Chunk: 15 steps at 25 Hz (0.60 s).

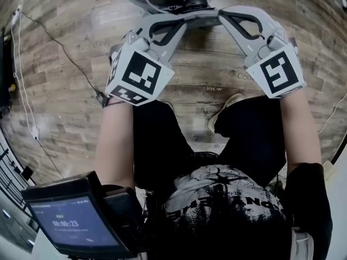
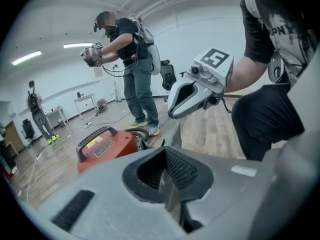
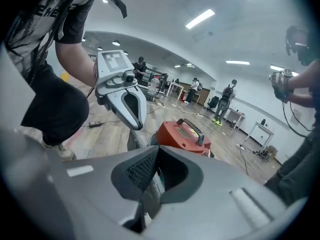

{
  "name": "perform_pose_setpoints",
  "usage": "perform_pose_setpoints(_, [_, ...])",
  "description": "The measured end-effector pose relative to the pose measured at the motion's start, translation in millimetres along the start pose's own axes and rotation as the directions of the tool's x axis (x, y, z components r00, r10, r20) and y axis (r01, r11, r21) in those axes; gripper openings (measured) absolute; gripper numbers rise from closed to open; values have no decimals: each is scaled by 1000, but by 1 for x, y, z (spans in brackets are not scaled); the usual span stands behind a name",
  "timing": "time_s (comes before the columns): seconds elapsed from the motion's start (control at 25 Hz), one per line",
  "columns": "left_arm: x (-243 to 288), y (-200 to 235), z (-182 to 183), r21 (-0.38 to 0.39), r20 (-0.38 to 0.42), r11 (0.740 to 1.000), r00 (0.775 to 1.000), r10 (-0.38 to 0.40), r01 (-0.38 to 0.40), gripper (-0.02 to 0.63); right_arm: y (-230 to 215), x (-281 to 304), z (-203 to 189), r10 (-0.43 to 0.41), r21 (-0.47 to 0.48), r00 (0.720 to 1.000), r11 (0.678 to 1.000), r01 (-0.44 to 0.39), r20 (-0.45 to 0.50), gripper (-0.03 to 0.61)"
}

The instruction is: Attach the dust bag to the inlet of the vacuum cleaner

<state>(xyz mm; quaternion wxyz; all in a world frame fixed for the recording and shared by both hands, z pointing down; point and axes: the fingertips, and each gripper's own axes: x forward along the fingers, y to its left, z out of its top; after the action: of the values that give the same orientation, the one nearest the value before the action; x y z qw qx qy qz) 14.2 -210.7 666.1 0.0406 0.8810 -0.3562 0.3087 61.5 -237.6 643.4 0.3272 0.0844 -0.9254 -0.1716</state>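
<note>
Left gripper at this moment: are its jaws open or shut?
Shut. The left gripper shows its ribbed pads pressed together in its own view, with nothing visible between them.

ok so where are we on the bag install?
Done: the left gripper and right gripper are both shut on a thin grey sheet, apparently the dust bag. In hand: the bag is held between them, off the floor by the red vacuum cleaner. Left: fitting it to the inlet, which no view shows.
</note>
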Motion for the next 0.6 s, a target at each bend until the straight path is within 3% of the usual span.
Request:
perform_pose_setpoints(0.16, [-48,-8,59,-92,68,996,997,23,-17,6,-10,-59,36,21,66,1000,998,-21,3,5])
perform_pose_setpoints(0.4, [-128,-5,140,-133,140,988,985,101,-82,6,-16,-145,94,65,128,997,989,-70,42,5])
perform_pose_setpoints(0.6, [-203,7,217,-219,165,962,965,203,-165,6,-41,-221,150,71,171,995,982,-84,76,5])
